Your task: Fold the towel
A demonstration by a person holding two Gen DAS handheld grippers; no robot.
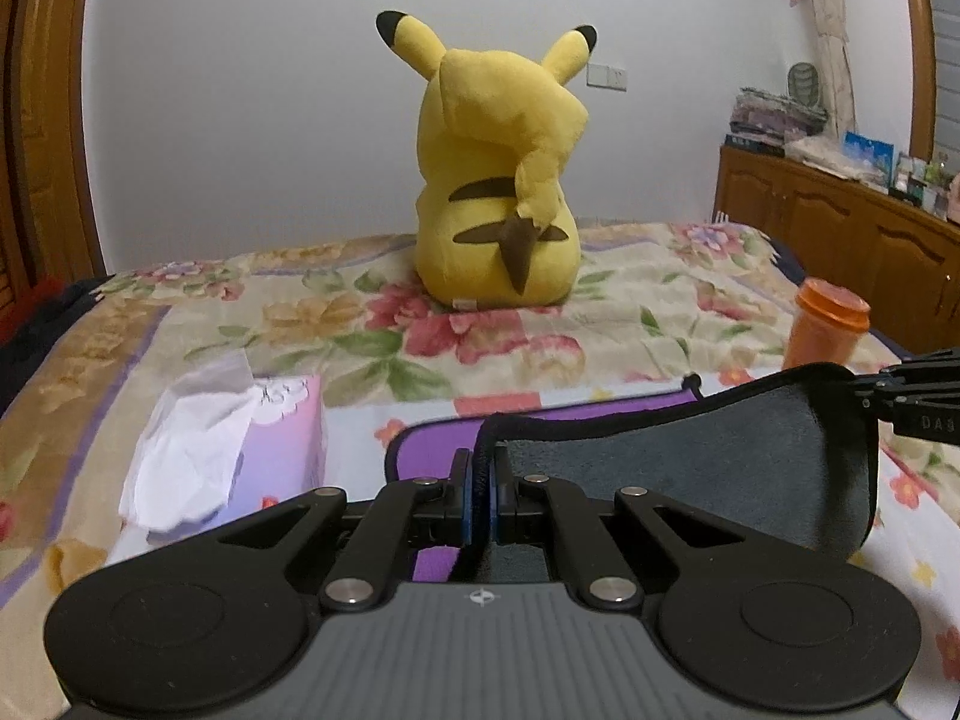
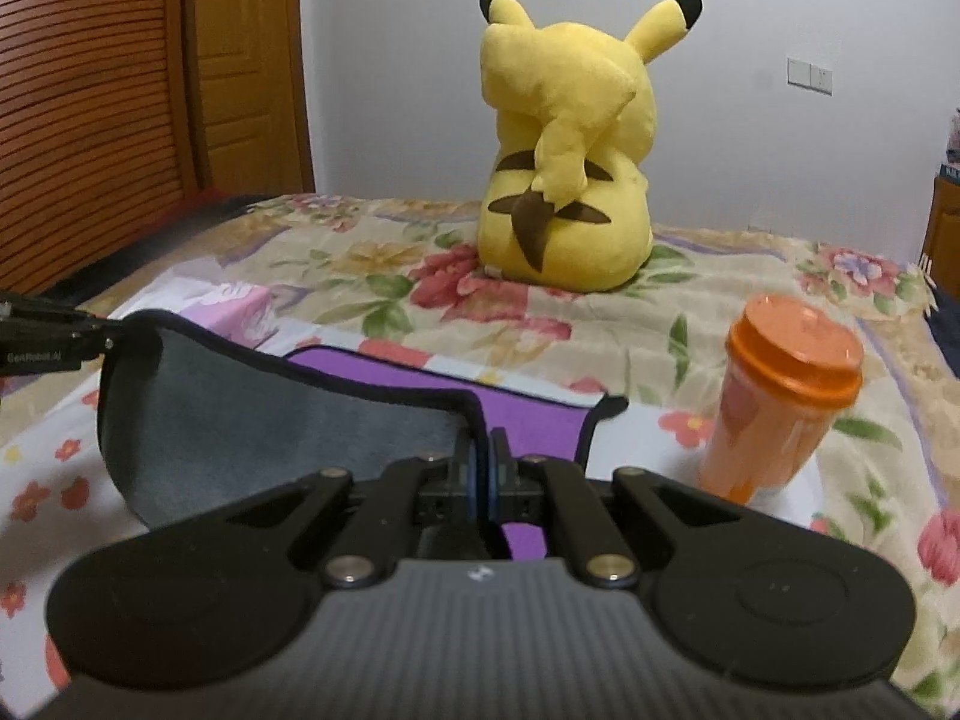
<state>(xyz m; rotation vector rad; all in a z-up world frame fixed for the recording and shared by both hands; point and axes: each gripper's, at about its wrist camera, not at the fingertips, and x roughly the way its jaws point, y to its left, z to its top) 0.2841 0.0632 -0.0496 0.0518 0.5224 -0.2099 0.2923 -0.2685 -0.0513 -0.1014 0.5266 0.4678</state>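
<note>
**Both grippers pinch the towel's near edge**

The left gripper [image 1: 479, 495] and right gripper [image 2: 482, 474] each clamp the raised grey-and-purple towel [image 1: 690, 462] over the floral bedspread [image 1: 540, 324]. Beyond stand a tissue box [image 1: 270, 450], orange cup [image 2: 780, 408] and Pikachu plush [image 1: 498, 180].

The matte black left gripper [image 1: 480, 495] has blue pads, 2 silver screws behind the jaws, and a ribbed grey housing.

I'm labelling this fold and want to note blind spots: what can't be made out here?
- Towel near edge: both views, hidden behind the gripper bodies.
- Left gripper finger contact: towel hem covers the pads.
- Right gripper: in the left view, cut off by the frame edge.
- Plush toy face: turned away.
- Orange cup: blurred, contents unclear.
</note>
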